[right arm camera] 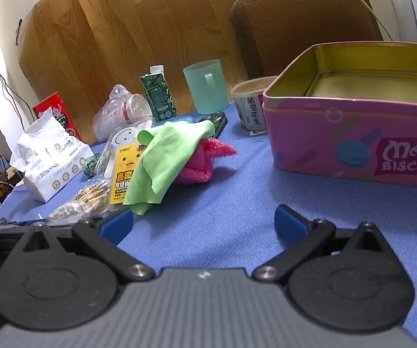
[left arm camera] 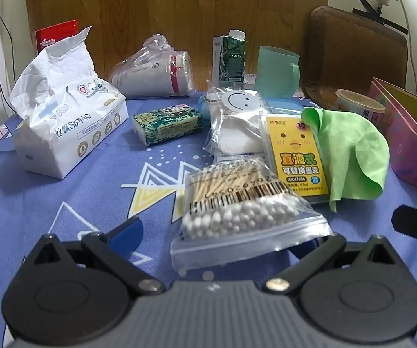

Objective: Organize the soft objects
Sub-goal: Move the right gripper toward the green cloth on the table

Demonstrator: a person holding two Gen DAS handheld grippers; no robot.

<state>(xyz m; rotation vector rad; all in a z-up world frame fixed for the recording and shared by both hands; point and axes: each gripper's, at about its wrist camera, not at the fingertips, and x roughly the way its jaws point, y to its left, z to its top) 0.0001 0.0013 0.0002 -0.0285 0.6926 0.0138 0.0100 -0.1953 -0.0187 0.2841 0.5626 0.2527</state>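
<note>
Spread wide and empty, the left claw (left arm camera: 223,229) hovers over the counter (left arm camera: 48,197), a bag of cotton swabs (left arm camera: 237,203) lying between its fingers; a green cloth (left arm camera: 350,156) lies beyond to the right. From the right wrist, the right claw (right arm camera: 205,223) is likewise wide and empty; the green cloth (right arm camera: 167,156) drapes a pink cloth (right arm camera: 205,159) left of the open pink tin (right arm camera: 353,139).

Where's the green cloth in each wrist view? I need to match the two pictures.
Left wrist: green cloth at right of centre, draped over the yellow card's right edge.
Right wrist: green cloth left of centre, lying over a pink cloth.
Shared landmark: the teal cup behind it.
</note>
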